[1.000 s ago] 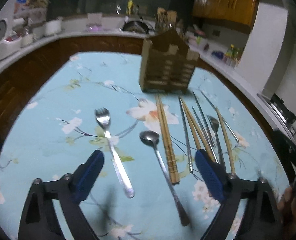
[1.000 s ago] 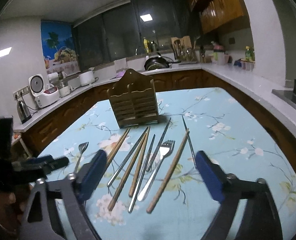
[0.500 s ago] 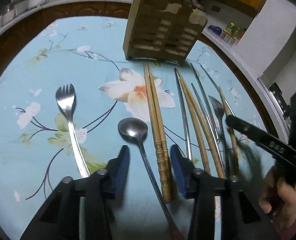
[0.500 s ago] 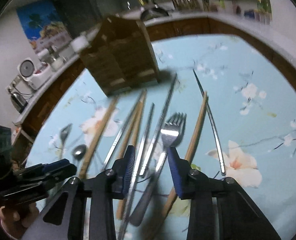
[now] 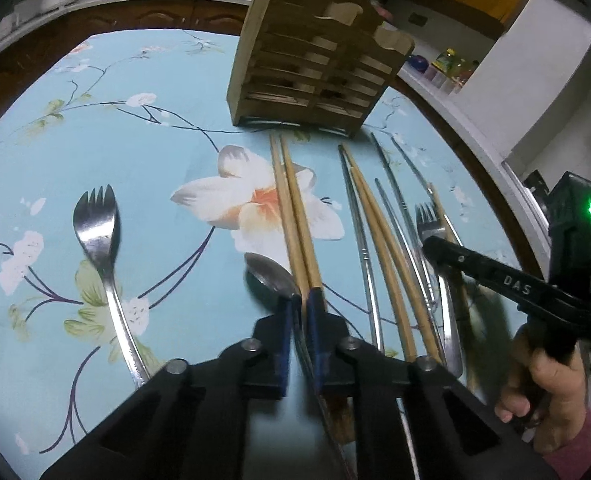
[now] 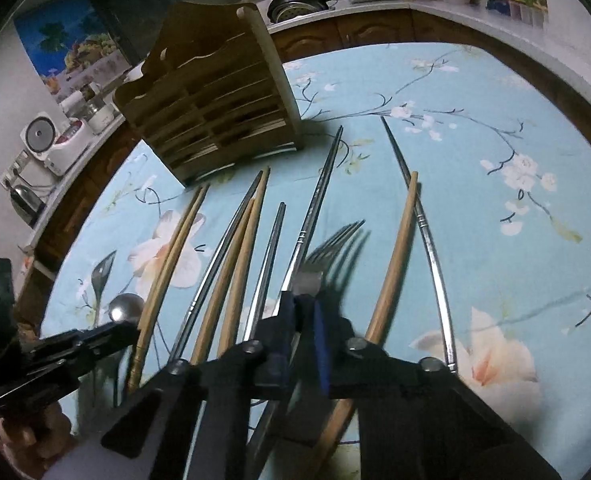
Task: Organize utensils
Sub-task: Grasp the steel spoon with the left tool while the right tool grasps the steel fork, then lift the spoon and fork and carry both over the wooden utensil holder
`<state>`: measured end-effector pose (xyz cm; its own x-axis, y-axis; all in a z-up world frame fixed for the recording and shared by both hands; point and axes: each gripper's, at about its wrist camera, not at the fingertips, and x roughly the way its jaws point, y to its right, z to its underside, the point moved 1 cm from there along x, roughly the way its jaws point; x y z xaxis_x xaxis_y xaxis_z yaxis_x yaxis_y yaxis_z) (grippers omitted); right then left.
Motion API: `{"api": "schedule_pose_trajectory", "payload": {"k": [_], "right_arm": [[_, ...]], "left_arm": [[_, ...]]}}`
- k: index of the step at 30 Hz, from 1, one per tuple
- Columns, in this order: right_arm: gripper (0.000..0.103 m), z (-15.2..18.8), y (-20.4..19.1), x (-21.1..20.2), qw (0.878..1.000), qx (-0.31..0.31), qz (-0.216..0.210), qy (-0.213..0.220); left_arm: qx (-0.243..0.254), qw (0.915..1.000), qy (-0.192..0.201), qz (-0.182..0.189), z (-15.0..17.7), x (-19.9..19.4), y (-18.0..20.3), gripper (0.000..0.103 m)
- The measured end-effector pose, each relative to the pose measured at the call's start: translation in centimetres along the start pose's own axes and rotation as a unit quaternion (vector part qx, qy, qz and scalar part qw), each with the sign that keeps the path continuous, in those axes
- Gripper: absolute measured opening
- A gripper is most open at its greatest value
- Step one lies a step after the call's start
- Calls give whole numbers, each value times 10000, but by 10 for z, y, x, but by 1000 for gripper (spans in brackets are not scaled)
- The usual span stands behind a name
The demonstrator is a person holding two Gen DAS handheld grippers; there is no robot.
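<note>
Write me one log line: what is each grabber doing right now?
left gripper: shut on silver metal spoon | right gripper: shut on silver metal fork | slatted wooden utensil holder: upright on table

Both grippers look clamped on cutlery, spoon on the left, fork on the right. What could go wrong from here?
1. The left gripper pinches the spoon at its neck, right against the wooden chopstick pair; lifting may drag or roll them.
2. The right gripper holds the fork just behind its head, so the long handle could swing and sweep the metal chopsticks beside it.
3. Both utensils go to one wooden utensil holder, and the grippers already work close together, so they might collide.
</note>
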<state>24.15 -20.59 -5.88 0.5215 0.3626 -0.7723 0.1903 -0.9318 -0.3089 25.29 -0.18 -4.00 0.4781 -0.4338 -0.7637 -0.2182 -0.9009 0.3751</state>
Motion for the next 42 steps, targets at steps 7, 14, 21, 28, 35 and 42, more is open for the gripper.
{"api": "schedule_pose_trajectory", "payload": {"k": [7, 14, 21, 28, 35, 42], "right_arm": [[2, 5, -13, -28, 9990, -43, -277, 347], [2, -1, -27, -70, 9955, -190, -302, 876], [2, -14, -43, -96, 9901, -447, -206, 1315], [2, -28, -55, -100, 9834, -632, -183, 1694], [2, -60, -60, -94, 9767, -675, -139, 2034], [2, -109, -72, -92, 9606, -810, -59, 2657]], "left_arm": [[47, 9994, 270, 214, 5, -23, 1, 1], [27, 9961, 784, 393, 5, -69, -1, 1], [66, 9899, 1348, 432, 1, -120, -2, 1], [180, 9860, 1614, 384, 1, -139, 0, 1], [222, 9827, 1814, 284, -27, -140, 0, 1], [310, 9729, 2291, 61, -75, -145, 3, 1]]}}
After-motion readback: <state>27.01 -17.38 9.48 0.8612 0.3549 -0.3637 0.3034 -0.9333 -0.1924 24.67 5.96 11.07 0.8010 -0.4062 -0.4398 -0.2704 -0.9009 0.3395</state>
